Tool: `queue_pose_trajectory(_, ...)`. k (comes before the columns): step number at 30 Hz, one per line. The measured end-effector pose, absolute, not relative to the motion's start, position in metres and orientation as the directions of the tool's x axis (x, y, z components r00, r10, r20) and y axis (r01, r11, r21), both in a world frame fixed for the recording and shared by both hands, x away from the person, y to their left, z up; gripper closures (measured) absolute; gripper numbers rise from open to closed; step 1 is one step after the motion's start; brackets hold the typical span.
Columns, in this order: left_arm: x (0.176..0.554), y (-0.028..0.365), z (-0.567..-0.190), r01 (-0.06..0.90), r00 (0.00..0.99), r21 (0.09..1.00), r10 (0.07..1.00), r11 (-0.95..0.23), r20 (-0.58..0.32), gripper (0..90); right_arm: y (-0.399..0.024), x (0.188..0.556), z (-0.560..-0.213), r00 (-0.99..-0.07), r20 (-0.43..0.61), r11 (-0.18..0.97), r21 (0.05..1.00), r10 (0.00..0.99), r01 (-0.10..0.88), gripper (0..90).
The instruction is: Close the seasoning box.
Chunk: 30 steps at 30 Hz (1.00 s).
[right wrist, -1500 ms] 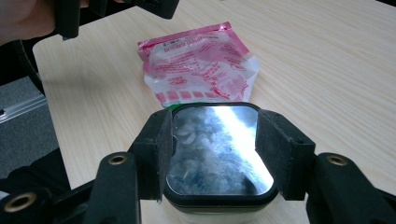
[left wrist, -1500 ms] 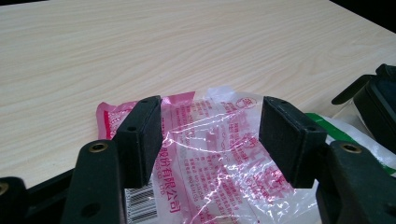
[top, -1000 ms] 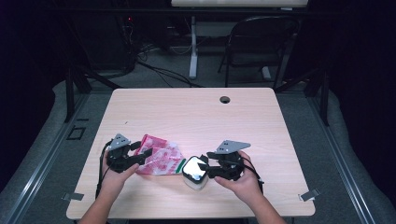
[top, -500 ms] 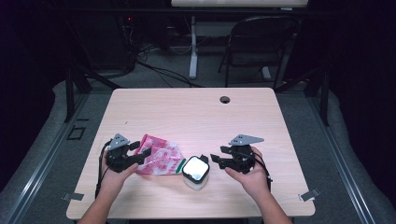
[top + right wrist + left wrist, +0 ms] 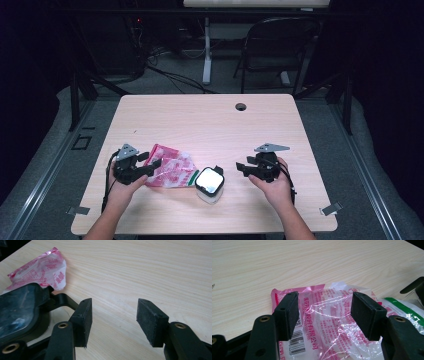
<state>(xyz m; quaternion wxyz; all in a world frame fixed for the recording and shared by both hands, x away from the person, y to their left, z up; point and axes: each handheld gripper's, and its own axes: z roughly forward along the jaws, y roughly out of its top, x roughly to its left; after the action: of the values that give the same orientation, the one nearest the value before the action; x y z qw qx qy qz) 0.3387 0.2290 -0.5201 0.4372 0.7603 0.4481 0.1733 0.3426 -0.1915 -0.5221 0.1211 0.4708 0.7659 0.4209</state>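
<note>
High view, with both gripper views. We see the left gripper [image 5: 150, 166] at about 8 o'clock on the counter [image 5: 210, 120], held low in the left hand [image 5: 122, 187], whose forearm enters from the bottom edge and leans slightly toward 1 o'clock. Its jaws point toward 3 o'clock and stand wide. In the left gripper view the pads [image 5: 287, 315] straddle the pink bag [image 5: 329, 322], which lies flat beneath them; we cannot tell whether they touch the film, and they do not squeeze it. The bag [image 5: 170, 170] sits just at 3 o'clock of this gripper, its green-edged end toward the box [image 5: 209, 184].

The box, white with a dark latched lid, stands at about 6 o'clock on the counter, touching or just beside the bag. The right gripper [image 5: 242, 169] lies at 3 o'clock of the box, apart from it, in the right hand [image 5: 272, 182]; that forearm rises from the bottom edge and leans toward 11 o'clock. Its jaws point toward 9 o'clock, wide, with bare wood between the pads [image 5: 82, 320]. The right gripper view shows the lid [image 5: 20, 307] at 9 o'clock of the jaws.
</note>
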Motion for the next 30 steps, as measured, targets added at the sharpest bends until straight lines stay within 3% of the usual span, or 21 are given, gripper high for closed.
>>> queue_pose_trajectory(30, 0.344, 0.228, -0.536, 0.564, 0.526, 0.783, 0.845, -0.261, -0.097, 39.3, -0.19, 0.35, -0.551, -0.491, 0.193, 0.228, 0.705, 0.85, 0.672, 46.4)
